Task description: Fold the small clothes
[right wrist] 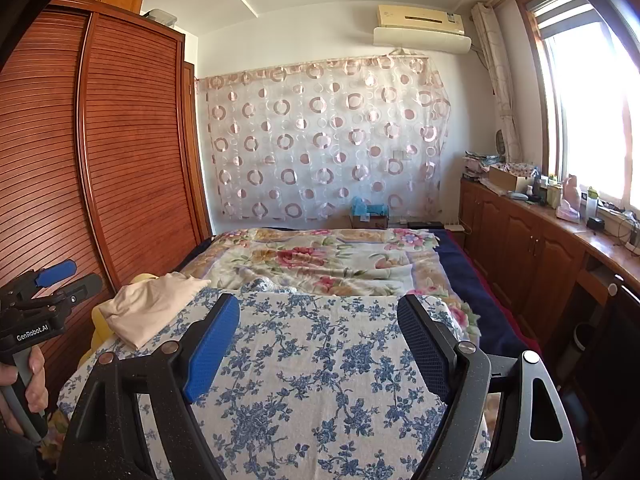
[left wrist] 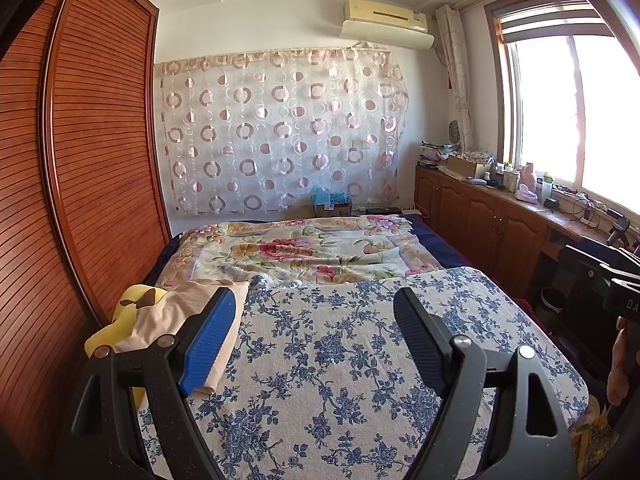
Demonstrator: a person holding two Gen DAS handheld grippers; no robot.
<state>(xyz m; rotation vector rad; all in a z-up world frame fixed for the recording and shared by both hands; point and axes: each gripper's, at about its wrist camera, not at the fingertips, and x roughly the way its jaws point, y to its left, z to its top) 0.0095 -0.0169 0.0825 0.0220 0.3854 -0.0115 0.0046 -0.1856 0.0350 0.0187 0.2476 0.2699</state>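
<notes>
So rn we've got both tools up over the bed w/ nothing in them. Left gripper (left wrist: 316, 312) has its jaws spread wide, right gripper (right wrist: 320, 320) same, wide apart and empty. The clothes are off at the left edge of the blue-flower bedspread (left wrist: 360, 360): a beige garment (right wrist: 152, 308) looking roughly folded, lying on top of something yellow (left wrist: 132, 304), close to the wardrobe (left wrist: 80, 160).

Our guess is the step is picking the next piece, prob the yellow one under the beige, though we can't tell how it's bunched. IMO do it w/ the left tool since it's nearer: slide the beige aside first, pinch the yellow by one edge only, not a wad, then drag it to the open middle of the bedspread and flatten b4 folding. Right tool pins the opposite corner.
</notes>
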